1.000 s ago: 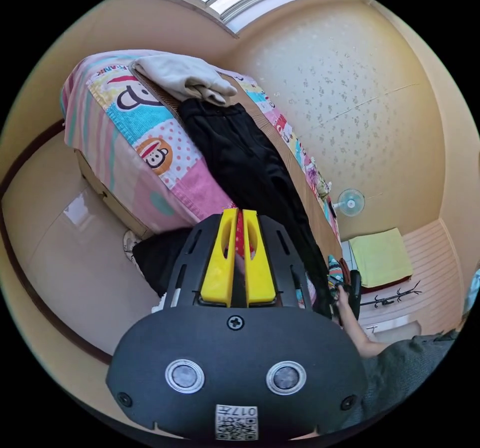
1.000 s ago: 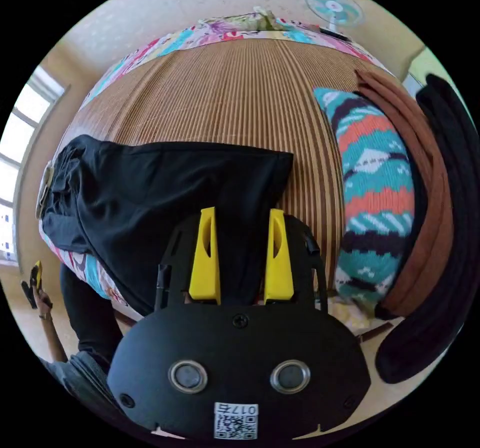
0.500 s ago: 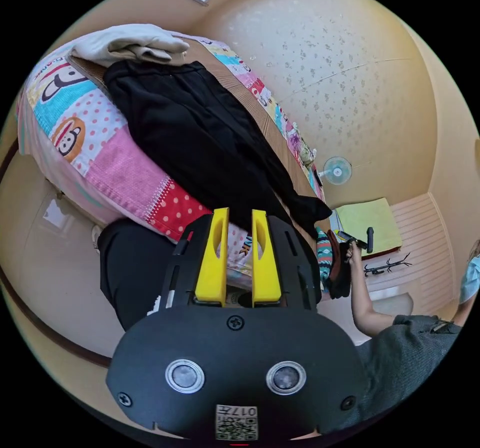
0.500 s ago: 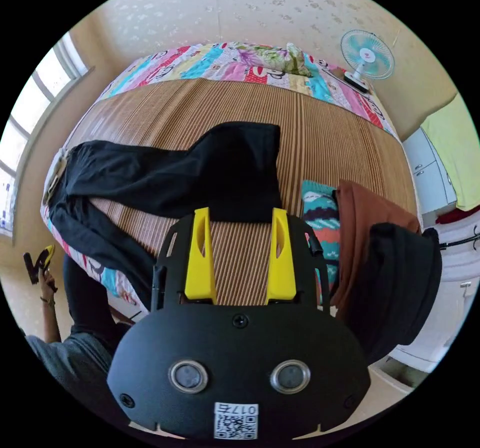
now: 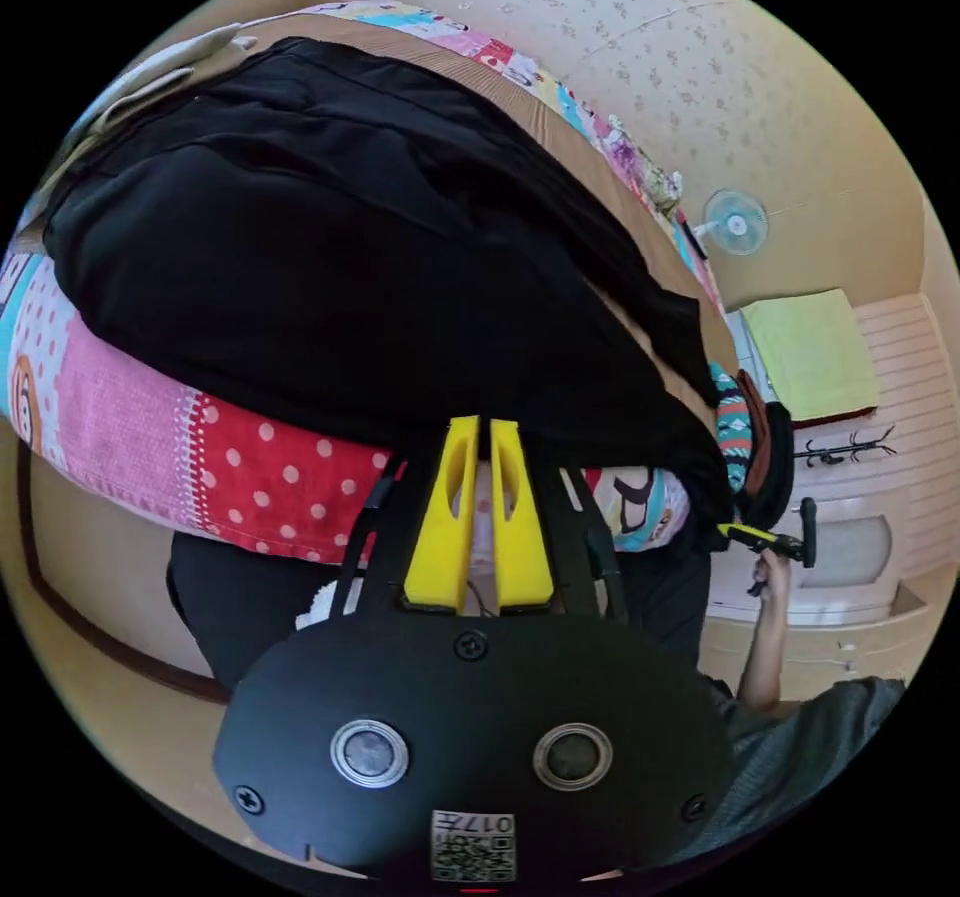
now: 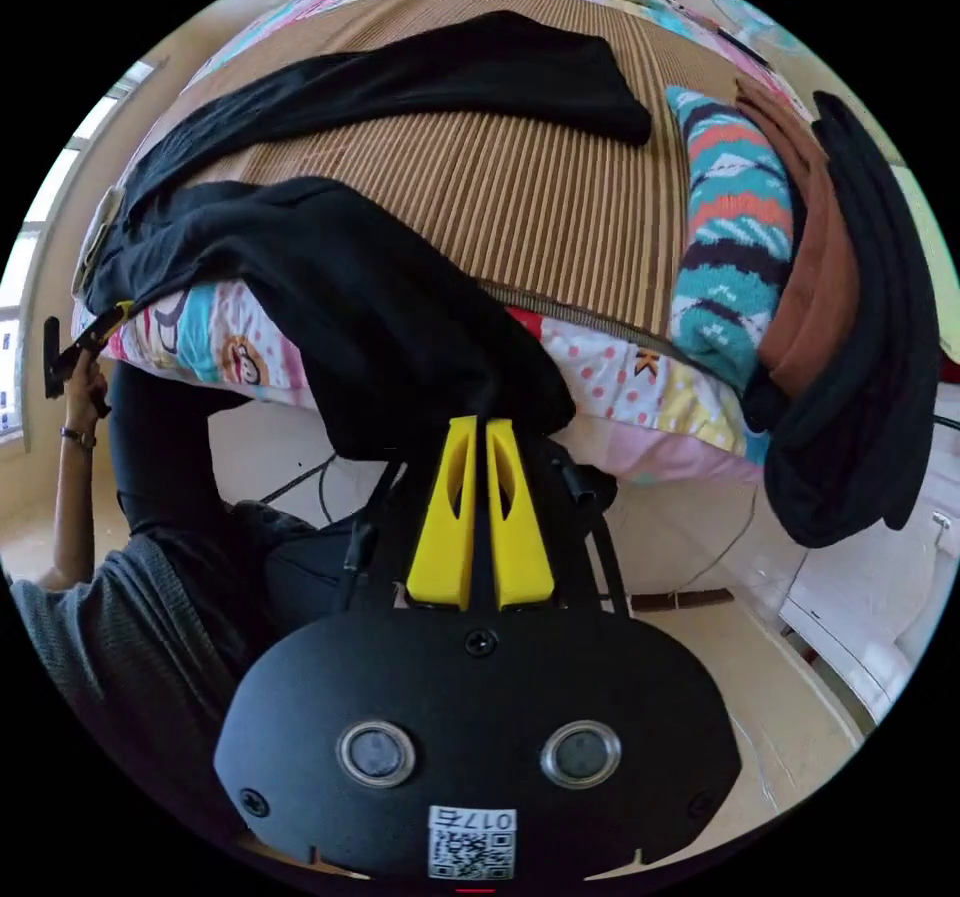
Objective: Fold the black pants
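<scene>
Gripping the loose black pants (image 6: 380, 327) at the bed's near edge, both grippers look clenched on cloth. Right gripper (image 6: 479, 437): yellow jaws nearly together, tips buried in the hem of the leg that hangs over the side. Left gripper (image 5: 478, 437): jaws likewise pressed close, tips meeting the black fabric's lower edge near the waist end; whether cloth is truly pinched between them is not certain from here.

Pants position: spread lengthwise on the brown ribbed bamboo mat (image 6: 560, 197), waist toward the window side. One leg lies flat across the mat, the other droops over the patchwork cartoon-print bedsheet (image 6: 640, 377).

Progress, as judged: early. No fold is made yet; the legs are apart and not stacked. Left to do: bring the hanging leg onto the flat one, smooth, then fold along the length.

Containers: none seen. A stack of folded garments sits at the mat's end, with a teal, orange and navy patterned knit (image 6: 740, 237) beside a rust-brown piece (image 6: 815, 267) and a black one (image 6: 880, 337), each touching the next.
</scene>
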Action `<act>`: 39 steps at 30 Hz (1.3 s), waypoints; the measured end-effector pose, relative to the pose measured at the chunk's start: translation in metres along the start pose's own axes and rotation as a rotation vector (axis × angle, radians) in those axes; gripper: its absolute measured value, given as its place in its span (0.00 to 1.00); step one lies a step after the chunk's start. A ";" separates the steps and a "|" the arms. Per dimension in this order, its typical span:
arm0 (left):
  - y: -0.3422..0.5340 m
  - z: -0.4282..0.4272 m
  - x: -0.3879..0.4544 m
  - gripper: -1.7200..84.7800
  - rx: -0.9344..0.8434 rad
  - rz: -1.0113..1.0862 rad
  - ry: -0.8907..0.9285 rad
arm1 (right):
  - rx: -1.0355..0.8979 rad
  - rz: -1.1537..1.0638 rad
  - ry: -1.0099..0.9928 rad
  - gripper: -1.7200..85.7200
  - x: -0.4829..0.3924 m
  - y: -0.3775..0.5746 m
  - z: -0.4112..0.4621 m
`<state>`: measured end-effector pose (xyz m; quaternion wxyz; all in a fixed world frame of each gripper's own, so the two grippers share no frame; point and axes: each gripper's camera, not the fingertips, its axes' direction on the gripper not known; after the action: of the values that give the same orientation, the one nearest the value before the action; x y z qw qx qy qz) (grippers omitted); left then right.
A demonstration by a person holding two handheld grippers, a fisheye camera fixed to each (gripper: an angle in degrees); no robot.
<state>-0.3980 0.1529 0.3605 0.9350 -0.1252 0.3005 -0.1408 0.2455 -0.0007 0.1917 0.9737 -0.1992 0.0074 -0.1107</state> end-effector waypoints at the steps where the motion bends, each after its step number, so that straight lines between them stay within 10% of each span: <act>1: -0.001 -0.001 -0.005 0.02 -0.017 -0.008 0.050 | 0.162 -0.015 0.020 0.04 0.001 -0.001 -0.052; 7: 0.028 -0.019 0.005 0.01 0.018 0.047 0.067 | 0.841 -0.017 -0.113 0.04 0.030 0.066 -0.186; 15: 0.077 -0.055 -0.009 0.01 0.089 -0.004 0.163 | 0.171 0.532 -0.150 0.04 0.165 0.137 0.026; 27: 0.067 -0.104 -0.118 0.15 0.342 -0.394 0.108 | 0.388 0.833 -0.804 0.16 0.263 0.227 0.105; 39: 0.106 -0.164 -0.141 0.07 0.251 -0.103 0.319 | 0.464 0.850 -0.602 0.05 0.296 0.248 0.087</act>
<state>-0.5863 0.2745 0.2716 0.8754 0.0008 0.4181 -0.2428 0.5924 0.1902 0.1844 0.9101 0.0178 -0.2152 0.3538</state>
